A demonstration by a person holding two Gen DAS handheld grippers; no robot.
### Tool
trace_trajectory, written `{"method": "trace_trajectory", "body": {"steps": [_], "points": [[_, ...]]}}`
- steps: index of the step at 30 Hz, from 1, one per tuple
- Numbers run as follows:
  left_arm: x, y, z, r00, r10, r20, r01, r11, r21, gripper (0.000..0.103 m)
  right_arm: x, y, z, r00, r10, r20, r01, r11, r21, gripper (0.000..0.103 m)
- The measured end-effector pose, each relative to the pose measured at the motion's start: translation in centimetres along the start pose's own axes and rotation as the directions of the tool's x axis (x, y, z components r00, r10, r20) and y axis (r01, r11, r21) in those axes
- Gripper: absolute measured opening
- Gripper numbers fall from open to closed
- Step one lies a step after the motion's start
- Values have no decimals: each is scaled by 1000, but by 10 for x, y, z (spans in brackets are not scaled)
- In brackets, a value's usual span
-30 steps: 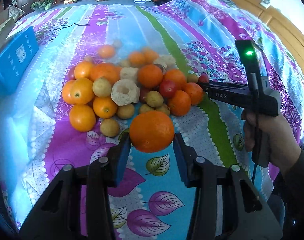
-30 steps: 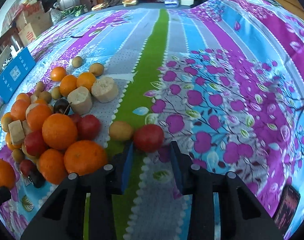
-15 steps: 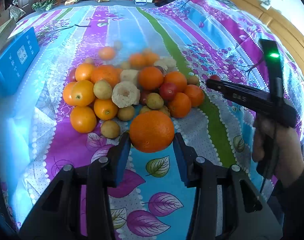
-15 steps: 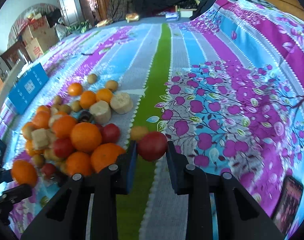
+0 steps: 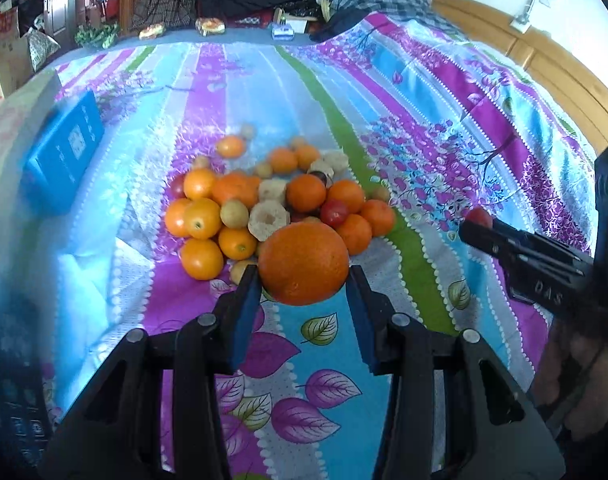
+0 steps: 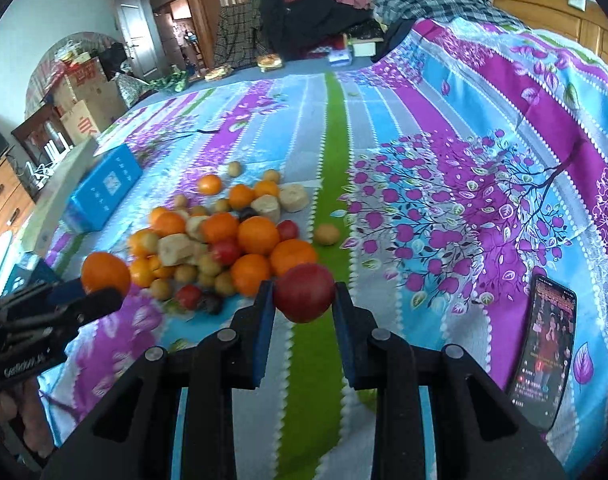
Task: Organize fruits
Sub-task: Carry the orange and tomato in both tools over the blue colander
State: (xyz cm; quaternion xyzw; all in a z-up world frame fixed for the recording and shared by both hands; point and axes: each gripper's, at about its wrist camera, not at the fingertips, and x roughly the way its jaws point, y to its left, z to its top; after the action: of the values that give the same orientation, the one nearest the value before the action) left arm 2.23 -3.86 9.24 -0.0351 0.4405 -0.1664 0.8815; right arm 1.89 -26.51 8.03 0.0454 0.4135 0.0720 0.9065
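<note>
The right gripper [image 6: 303, 304] has closed on the small red fruit [image 6: 304, 298] and lifted it off the bedspread [image 6: 443, 184], away from the fruit pile [image 6: 224, 240]. In the left wrist view it has slid from centre right to the far right edge (partly cut off). The left gripper [image 5: 304, 284] has risen a little with its orange [image 5: 303, 263].

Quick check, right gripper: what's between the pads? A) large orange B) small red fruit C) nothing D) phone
B: in the right wrist view the right gripper has both blue pads pressed on a small red fruit, lifted off the bedspread.
</note>
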Motion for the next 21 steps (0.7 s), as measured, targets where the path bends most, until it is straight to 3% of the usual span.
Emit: {"method": "trace_trajectory", "body": {"steps": [11, 21], "points": [[-51, 9, 4, 998, 41, 45, -40, 999, -23, 44, -45, 40, 10, 998, 29, 48, -27, 999, -44, 33], [-105, 45, 8, 987, 111, 113, -100, 990, -103, 44, -75, 104, 36, 990, 105, 92, -93, 988, -127, 32]]}}
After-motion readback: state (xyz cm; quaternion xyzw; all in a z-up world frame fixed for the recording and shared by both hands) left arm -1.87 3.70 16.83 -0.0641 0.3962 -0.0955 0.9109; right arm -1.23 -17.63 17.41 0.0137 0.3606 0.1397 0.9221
